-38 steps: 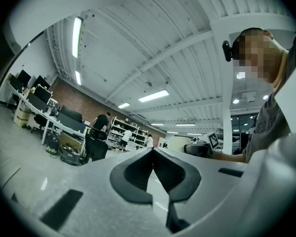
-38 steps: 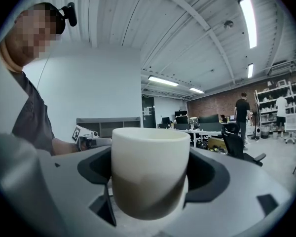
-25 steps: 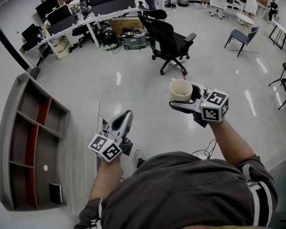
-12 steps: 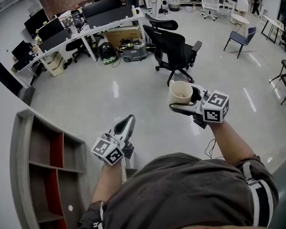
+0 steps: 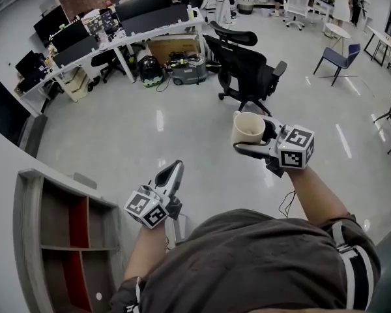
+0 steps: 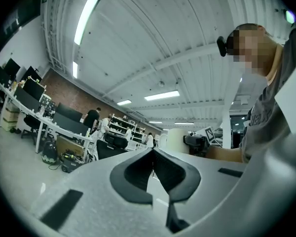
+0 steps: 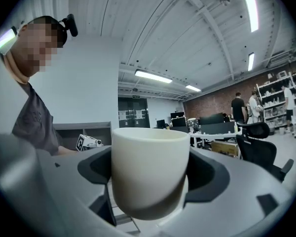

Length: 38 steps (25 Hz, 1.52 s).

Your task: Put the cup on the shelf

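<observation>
A: Start at the left. What is down there?

B: A grey shelf (image 5: 32, 240) with red inner panels, at the lower left of the head view. Its compartments open towards the camera. There is a small pale spot in the lowest one, too small to tell what it is.

A: And the left gripper (image 5: 173, 169)?

B: It is held just right of the shelf, above the bare floor (image 5: 150, 129). In the left gripper view its two dark pads meet along one line, so the jaws are pressed together with nothing between them.

A: Where is the cup (image 5: 247, 126)?

B: Further right, in the right gripper (image 5: 245, 137), well apart from the shelf. It is cream-coloured and upright with its mouth open upwards. In the right gripper view it fills the gap between the jaws. A dark pad presses on each flank, and the rim stands above them. The jaws are spread wide but pinch the cup.

A: Does the cup touch anything else?

B: No, it is held in the air over the floor, clear of the left gripper.

A: And beyond it?

B: A black office chair (image 5: 247, 70) stands behind the cup. White desks (image 5: 117, 36) with monitors are behind it on the left, and a blue chair (image 5: 339, 57) is at the far right.
</observation>
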{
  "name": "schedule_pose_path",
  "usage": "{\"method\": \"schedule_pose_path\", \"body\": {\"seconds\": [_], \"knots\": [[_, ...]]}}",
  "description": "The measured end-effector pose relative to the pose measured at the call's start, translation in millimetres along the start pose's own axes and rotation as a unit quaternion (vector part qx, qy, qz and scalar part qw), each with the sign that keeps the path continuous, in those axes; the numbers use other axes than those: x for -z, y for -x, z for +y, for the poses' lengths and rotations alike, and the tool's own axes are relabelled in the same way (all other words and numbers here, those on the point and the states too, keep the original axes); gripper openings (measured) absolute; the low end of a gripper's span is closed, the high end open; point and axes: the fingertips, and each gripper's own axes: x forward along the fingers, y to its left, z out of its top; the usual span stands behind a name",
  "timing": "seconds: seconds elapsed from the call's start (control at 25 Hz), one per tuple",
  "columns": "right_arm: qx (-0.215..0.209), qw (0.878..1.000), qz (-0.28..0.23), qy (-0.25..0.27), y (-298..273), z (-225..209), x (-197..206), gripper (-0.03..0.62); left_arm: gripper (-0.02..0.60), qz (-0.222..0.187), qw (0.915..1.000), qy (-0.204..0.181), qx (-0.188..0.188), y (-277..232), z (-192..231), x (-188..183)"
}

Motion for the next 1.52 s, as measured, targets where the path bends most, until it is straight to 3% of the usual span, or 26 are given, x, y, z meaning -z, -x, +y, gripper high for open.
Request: {"method": "schedule_pose_path", "body": {"seconds": [0.48, 0.68, 0.88, 1.24, 1.52], "knots": [[-0.069, 0.997, 0.018, 0.04, -4, -156, -20, 0.423, -0.005, -0.027, 0.9967, -0.016, -0.075, -138, 43, 4], [-0.077, 0.997, 0.013, 0.026, -15, -195, -25, 0.423, -0.005, -0.019, 0.9957, -0.022, -0.088, -167, 57, 3], [-0.067, 0.997, 0.013, 0.021, -36, -203, -28, 0.423, -0.005, -0.022, 0.9945, -0.035, -0.096, -165, 89, -17], [-0.062, 0.998, 0.013, 0.032, -97, -178, -52, 0.423, -0.005, -0.037, 0.9921, -0.069, -0.098, -123, 133, -71], [-0.127, 0.99, 0.014, 0.059, -183, -137, -83, 0.423, -0.005, -0.054, 0.9786, -0.1, -0.171, -48, 167, -110]]}}
